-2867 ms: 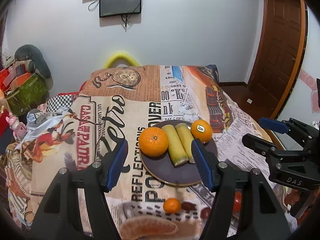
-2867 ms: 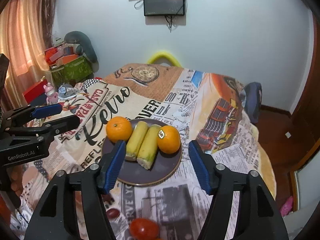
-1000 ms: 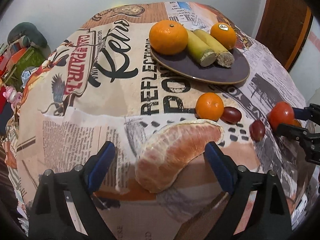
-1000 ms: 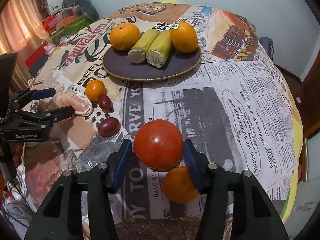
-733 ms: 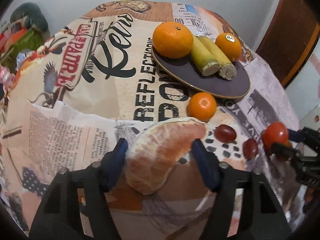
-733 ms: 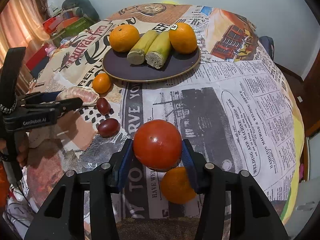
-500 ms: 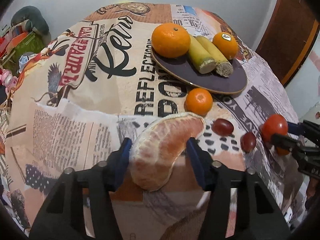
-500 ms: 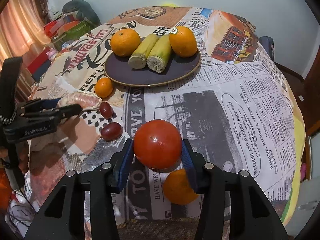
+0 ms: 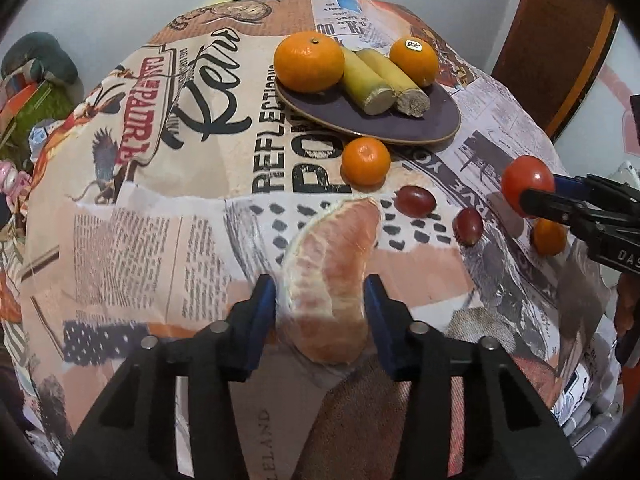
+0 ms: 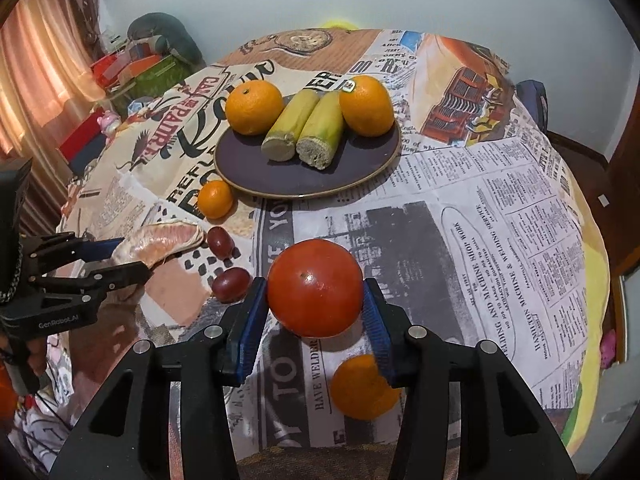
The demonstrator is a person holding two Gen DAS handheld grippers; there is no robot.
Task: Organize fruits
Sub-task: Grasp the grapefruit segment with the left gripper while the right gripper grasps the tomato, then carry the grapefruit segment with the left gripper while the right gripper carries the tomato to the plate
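Observation:
My left gripper [image 9: 320, 300] is shut on a peeled pomelo segment [image 9: 332, 280] and holds it above the near table edge; it also shows in the right wrist view [image 10: 160, 240]. My right gripper [image 10: 316, 300] is shut on a red tomato [image 10: 315, 288], also seen in the left wrist view [image 9: 524, 180], lifted over the cloth. A dark plate [image 10: 276, 176] farther back holds two oranges [image 10: 254, 108] and two sugarcane pieces [image 10: 304, 132].
On the printed tablecloth [image 10: 480, 220] lie a small mandarin [image 10: 215, 199] by the plate, two red grapes [image 10: 220, 242], and another mandarin [image 10: 364, 388] under my right gripper. Clutter stands off the table's left [image 10: 132, 64]. A wooden door [image 9: 560, 40] is at right.
Both grippers went from open above the plate to the near table edge. The left closed on the pomelo segment and raised it; the right holds the tomato, lifted slightly.

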